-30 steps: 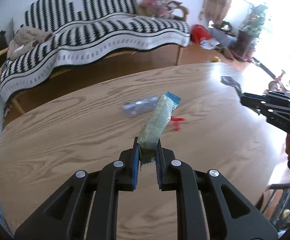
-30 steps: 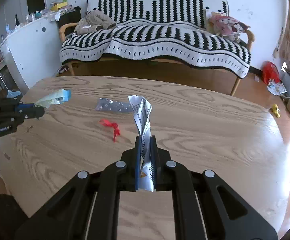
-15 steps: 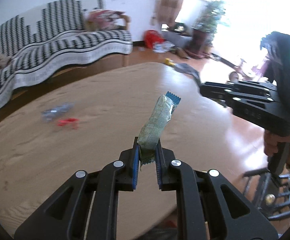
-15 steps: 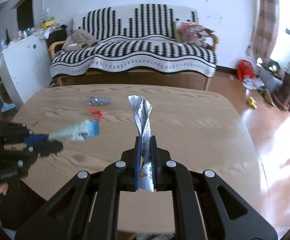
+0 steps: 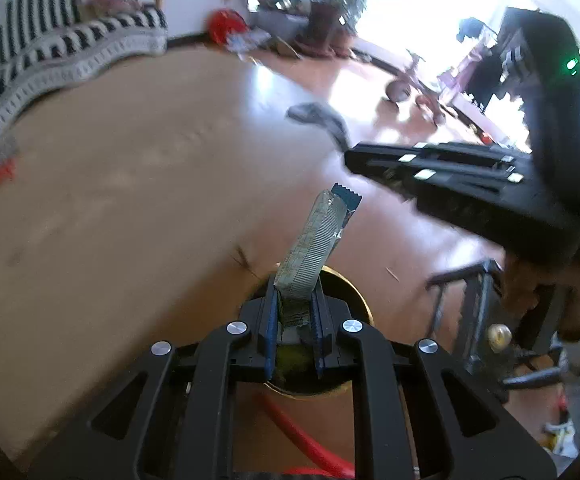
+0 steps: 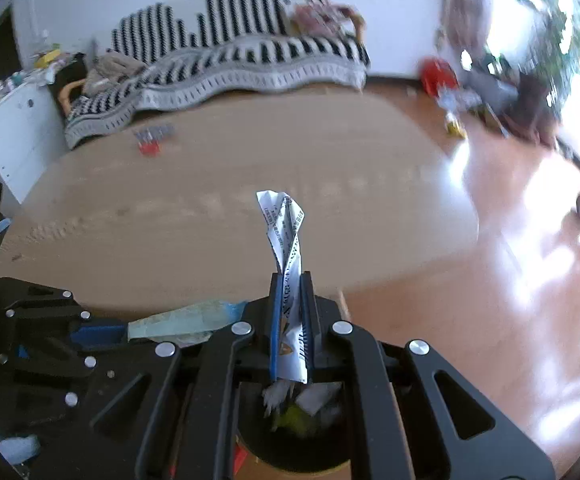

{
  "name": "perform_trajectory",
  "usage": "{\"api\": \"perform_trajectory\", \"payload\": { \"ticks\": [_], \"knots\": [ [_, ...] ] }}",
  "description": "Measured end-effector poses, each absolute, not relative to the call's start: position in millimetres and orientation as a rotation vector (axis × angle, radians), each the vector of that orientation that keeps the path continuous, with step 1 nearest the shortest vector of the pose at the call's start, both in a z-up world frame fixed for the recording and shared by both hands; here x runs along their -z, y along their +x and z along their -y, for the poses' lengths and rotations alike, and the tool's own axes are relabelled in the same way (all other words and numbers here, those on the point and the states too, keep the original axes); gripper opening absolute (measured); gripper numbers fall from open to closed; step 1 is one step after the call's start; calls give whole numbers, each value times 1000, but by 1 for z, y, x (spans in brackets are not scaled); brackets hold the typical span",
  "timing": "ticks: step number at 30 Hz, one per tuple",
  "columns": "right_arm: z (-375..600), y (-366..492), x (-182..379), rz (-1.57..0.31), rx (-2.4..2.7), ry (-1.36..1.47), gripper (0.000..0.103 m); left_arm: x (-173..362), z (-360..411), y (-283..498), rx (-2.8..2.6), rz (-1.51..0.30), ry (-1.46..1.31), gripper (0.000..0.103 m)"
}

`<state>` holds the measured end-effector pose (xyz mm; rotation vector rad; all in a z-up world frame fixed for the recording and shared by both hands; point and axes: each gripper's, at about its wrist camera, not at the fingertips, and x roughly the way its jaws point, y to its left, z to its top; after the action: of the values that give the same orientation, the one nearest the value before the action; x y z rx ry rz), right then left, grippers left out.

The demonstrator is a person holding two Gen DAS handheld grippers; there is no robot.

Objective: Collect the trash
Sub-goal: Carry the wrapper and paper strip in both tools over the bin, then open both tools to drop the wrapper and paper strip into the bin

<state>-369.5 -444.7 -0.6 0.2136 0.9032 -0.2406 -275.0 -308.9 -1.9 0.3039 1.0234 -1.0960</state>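
Observation:
My left gripper [image 5: 293, 304] is shut on a green snack wrapper [image 5: 318, 236] with a blue end, held upright past the table edge above a round bin [image 5: 348, 288] on the floor. My right gripper [image 6: 290, 300] is shut on a crumpled white printed wrapper [image 6: 286, 228], above the dark bin [image 6: 306, 424] that holds paper scraps. The left gripper with its wrapper [image 6: 182, 320] shows at the lower left of the right wrist view. A clear wrapper and a red scrap [image 6: 150, 138] lie on the far side of the wooden table [image 6: 210, 200].
A striped sofa [image 6: 230, 52] stands behind the table. A white cabinet [image 6: 14, 128] is at the left. Clutter and a plant [image 6: 490, 80] sit on the floor at the right. A chair frame [image 5: 474, 320] stands by the bin.
Both grippers have swung away from the table middle, off its near edge and over the bin. Each keeps hold of its wrapper. The views are motion-blurred.

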Motion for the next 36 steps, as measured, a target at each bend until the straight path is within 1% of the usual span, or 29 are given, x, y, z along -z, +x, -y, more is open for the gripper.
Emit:
{"api": "perform_trajectory", "payload": {
  "ticks": [4, 10, 21, 29, 30, 31, 32, 33, 34, 35, 36],
  "knots": [
    [441, -396, 43, -950, 291, 254, 9, 38, 323, -303, 1128, -1118, 357, 13],
    [448, -415, 77, -996, 302, 308, 9, 57, 339, -313, 1144, -1149, 420, 13],
    [460, -411, 89, -1020, 296, 340, 9, 76, 357, -310, 1141, -1189, 442, 13],
    [464, -410, 93, -1032, 280, 370, 9, 78, 360, -309, 1146, -1191, 440, 14],
    [465, -411, 92, -1025, 284, 383, 9, 79, 359, -308, 1145, -1190, 444, 15],
    [467, -412, 91, -1017, 281, 402, 10, 80, 357, -310, 1139, -1192, 452, 25],
    [472, -413, 90, -1017, 280, 436, 13, 82, 358, -310, 1131, -1197, 459, 61],
    [477, -413, 90, -1030, 306, 448, 40, 83, 357, -309, 1108, -1192, 467, 86],
    [481, -414, 88, -1037, 336, 457, 93, 81, 355, -308, 1086, -1166, 466, 96],
    [485, -416, 83, -1006, 352, 470, 93, 77, 353, -308, 1079, -1134, 465, 96],
    [489, -419, 79, -985, 372, 480, 97, 73, 352, -307, 1081, -1119, 472, 96]
  ]
}}
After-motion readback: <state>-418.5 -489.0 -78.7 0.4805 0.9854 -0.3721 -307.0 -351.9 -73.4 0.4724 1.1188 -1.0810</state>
